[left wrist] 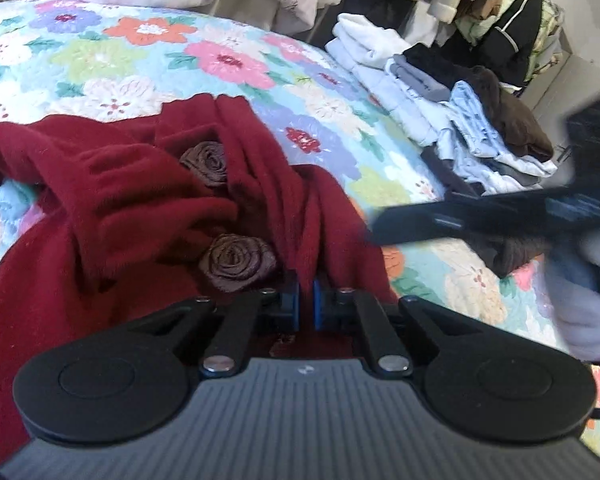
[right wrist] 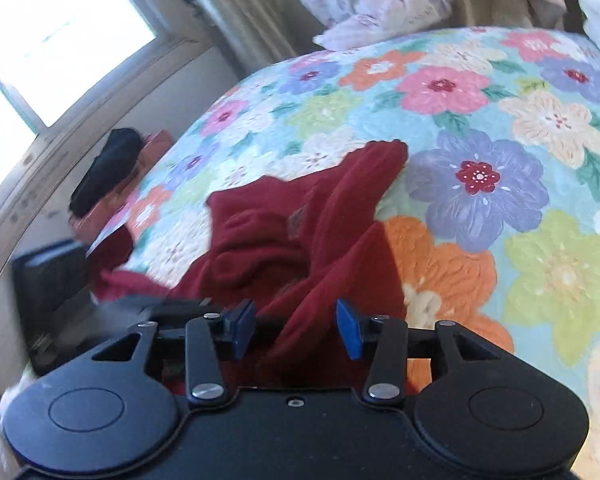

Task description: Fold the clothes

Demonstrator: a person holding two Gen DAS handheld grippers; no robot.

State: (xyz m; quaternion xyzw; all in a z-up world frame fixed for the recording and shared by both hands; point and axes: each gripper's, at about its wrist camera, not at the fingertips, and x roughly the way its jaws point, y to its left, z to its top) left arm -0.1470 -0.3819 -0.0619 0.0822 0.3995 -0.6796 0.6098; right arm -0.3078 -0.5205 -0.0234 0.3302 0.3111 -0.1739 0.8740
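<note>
Low in the left wrist view, left gripper (left wrist: 306, 300) pinched tight on a fold of the dark red garment (left wrist: 112, 200). In the right wrist view, right gripper (right wrist: 296, 330) parted about halfway, red cloth between the blue pads (right wrist: 350, 330) but not pressed. Garment crumpled mid-frame on the floral quilt (left wrist: 228, 60), two brown fabric roses (left wrist: 238, 262) on it. Further off, upper right, folded clothes stack (left wrist: 452, 96).

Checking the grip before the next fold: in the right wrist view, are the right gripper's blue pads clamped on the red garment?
No. The right gripper stands open, its blue pads apart around a fold of the red garment.
</note>
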